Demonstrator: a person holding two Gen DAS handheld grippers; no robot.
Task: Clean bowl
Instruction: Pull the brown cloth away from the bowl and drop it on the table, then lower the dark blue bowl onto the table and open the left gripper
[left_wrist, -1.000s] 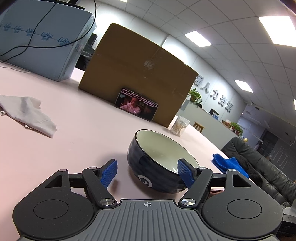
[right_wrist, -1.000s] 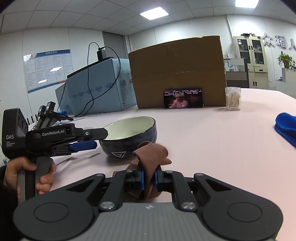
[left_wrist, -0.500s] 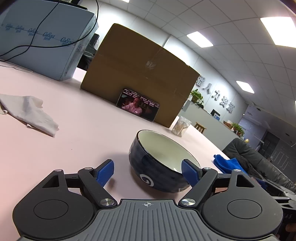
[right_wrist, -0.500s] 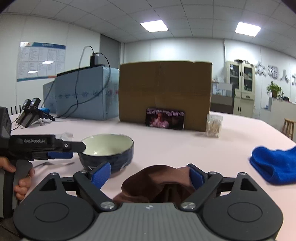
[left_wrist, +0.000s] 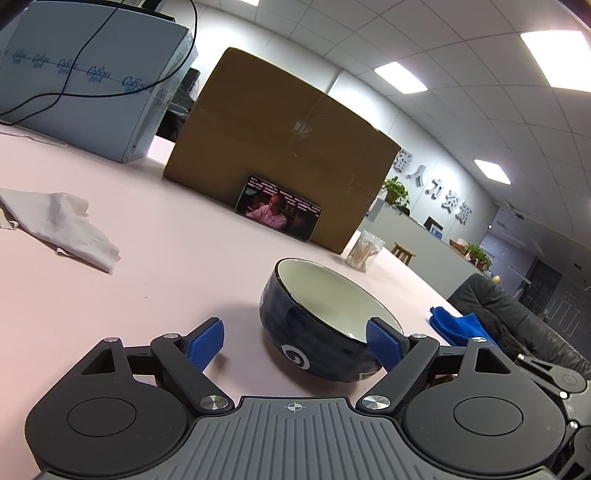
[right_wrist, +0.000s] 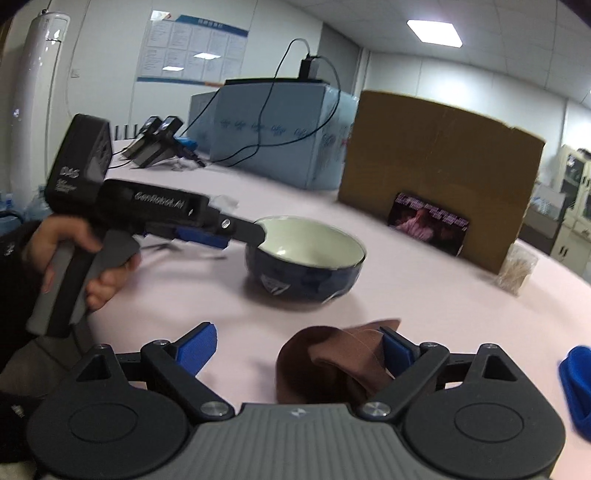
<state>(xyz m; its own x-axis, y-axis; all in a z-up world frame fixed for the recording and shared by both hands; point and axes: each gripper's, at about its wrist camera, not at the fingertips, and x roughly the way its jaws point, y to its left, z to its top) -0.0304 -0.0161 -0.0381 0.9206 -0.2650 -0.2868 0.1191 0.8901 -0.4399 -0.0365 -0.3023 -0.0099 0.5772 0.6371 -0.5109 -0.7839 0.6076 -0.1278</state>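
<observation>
A dark blue bowl with a cream inside stands upright on the pink table. My left gripper is low at its near side and its jaws are opening. The bowl sits between the pads, the right fingertip by the rim, neither pad pressing. In the right wrist view a hand holds that left gripper at the left rim of the bowl. My right gripper is open. A brown cloth lies crumpled on the table between its fingers, against the right pad.
A cardboard box stands behind the bowl with a phone propped against it. A white cloth lies at left, a blue cloth at right, a jar of swabs beyond the bowl, a pale blue box at the far left.
My right gripper has opened and let go of the brown cloth, which now lies loose between its fingers; its view has rolled. The left jaws have spread wider around the bowl.
</observation>
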